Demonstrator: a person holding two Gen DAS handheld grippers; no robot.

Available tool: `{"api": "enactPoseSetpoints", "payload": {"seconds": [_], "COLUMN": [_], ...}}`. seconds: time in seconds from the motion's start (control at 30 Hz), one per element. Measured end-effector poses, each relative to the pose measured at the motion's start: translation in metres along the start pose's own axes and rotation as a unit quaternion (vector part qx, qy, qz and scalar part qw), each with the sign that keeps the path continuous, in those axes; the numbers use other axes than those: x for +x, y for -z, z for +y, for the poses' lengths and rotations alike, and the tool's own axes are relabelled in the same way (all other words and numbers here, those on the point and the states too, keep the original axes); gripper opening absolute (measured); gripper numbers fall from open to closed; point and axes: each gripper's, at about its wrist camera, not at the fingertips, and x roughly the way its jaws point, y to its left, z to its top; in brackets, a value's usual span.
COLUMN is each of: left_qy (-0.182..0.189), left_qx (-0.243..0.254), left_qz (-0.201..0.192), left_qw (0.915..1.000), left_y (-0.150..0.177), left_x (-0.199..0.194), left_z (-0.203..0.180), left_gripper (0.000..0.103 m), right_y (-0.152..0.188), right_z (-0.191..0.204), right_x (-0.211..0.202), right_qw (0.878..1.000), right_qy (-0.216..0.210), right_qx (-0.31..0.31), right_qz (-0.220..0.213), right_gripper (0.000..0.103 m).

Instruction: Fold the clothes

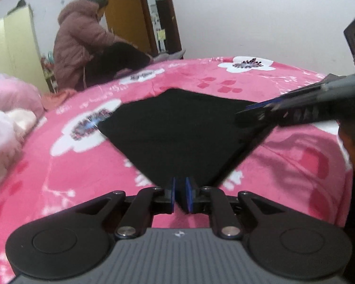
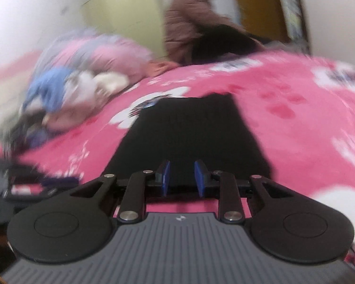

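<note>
Black garment (image 1: 177, 130) lies flat on the pink flowered bedspread (image 1: 284, 161), and both grippers sit at its near edge. From the left wrist view, the left gripper (image 1: 180, 195) points at a corner of the cloth; its blue pads stand a narrow slit apart, with nothing visibly pinched between them. This view alone catches the right gripper (image 1: 246, 111) from outside, reaching in from the right over the garment's far right edge, blurred, so its jaws can't be read here. Switch to the right wrist view: the right gripper (image 2: 182, 179) shows its blue pads parted with a clear gap, the black garment (image 2: 191, 137) stretching away beyond them, not clamped. Heavy blur here. Only this view shows the heap of clothes (image 2: 66, 94), blue, white and pink, piled on the left of the bed. A person in a brown padded coat (image 1: 80, 45) sits at the far edge, sharper in the left view.
</note>
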Motion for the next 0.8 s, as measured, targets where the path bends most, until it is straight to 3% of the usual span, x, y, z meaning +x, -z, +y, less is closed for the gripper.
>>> {"api": "enactPoseSetpoints", "payload": {"seconds": [0.17,0.3,0.5,0.57,0.7,0.8], "left_qy": [0.001,0.008,0.009,0.009,0.006,0.004], "left_qx": [0.005,0.003,0.003,0.005,0.006,0.010], "left_qz": [0.004,0.001,0.000,0.000,0.001,0.001], "left_qw": [1.0000,1.0000,1.0000,1.0000,1.0000,0.9999], "left_y": [0.009,0.011,0.012,0.012,0.011,0.011], "left_x": [0.009,0.008,0.009,0.009,0.008,0.008], "left_z": [-0.003,0.000,0.000,-0.001,-0.002,-0.003], "left_gripper": [0.012,0.012,0.012,0.012,0.012,0.012], "right_y": [0.012,0.026,0.030,0.026,0.014,0.010], "right_z": [0.009,-0.044,-0.098,-0.097,-0.077,-0.067], "right_x": [0.019,-0.001,-0.030,-0.040,-0.037,-0.014], "right_qw": [0.997,0.997,0.983,0.982,0.989,0.994], "right_qy": [0.045,0.068,0.133,0.137,0.099,0.070], "right_qx": [-0.061,0.021,0.130,0.131,0.106,0.087], "right_qz": [0.022,0.013,0.000,-0.012,-0.031,-0.011], "right_gripper": [0.020,0.017,0.015,0.018,0.018,0.018]}}
